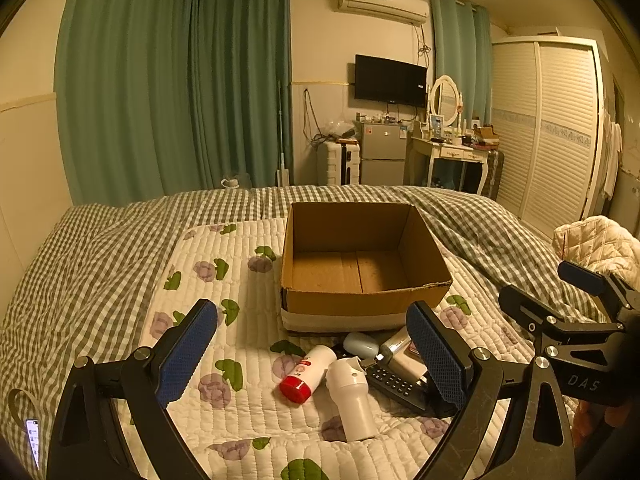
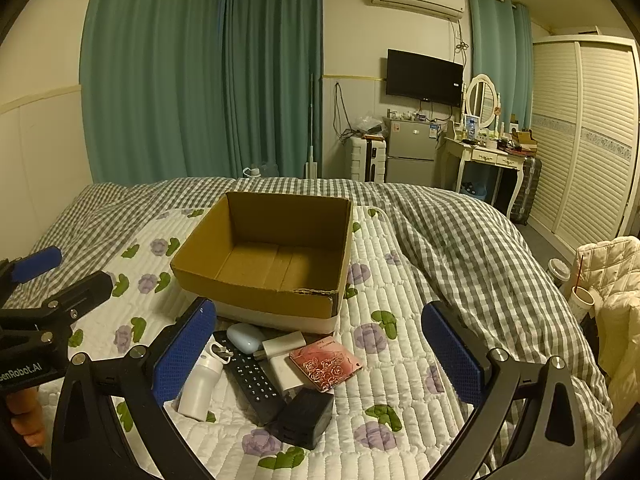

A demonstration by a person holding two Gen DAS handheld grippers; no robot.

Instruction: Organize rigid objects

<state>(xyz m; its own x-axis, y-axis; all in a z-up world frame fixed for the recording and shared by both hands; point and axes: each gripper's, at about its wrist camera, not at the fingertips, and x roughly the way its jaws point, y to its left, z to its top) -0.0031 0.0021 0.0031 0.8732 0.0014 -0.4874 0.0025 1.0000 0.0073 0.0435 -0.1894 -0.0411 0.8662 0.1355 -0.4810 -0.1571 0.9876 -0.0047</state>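
Note:
An open, empty cardboard box (image 1: 394,304) (image 2: 256,294) sits on the quilt. In front of it lies a pile: a white bottle with a red cap (image 1: 306,374), a white spout bottle (image 1: 352,396) (image 2: 202,384), a black remote (image 1: 394,386) (image 2: 252,380), a pale blue case (image 1: 360,344) (image 2: 245,338), a white charger (image 2: 282,354), a pink card (image 2: 326,364) and a black adapter (image 2: 306,418). My left gripper (image 1: 316,356) is open above the pile. My right gripper (image 2: 318,354) is open above it too. Both are empty.
The floral white quilt (image 1: 224,264) lies over a green checked duvet (image 2: 460,240). A cream jacket (image 2: 612,280) and paper cups (image 2: 580,300) are at the right. Curtains, a fridge, a dressing table and a wardrobe stand beyond the bed.

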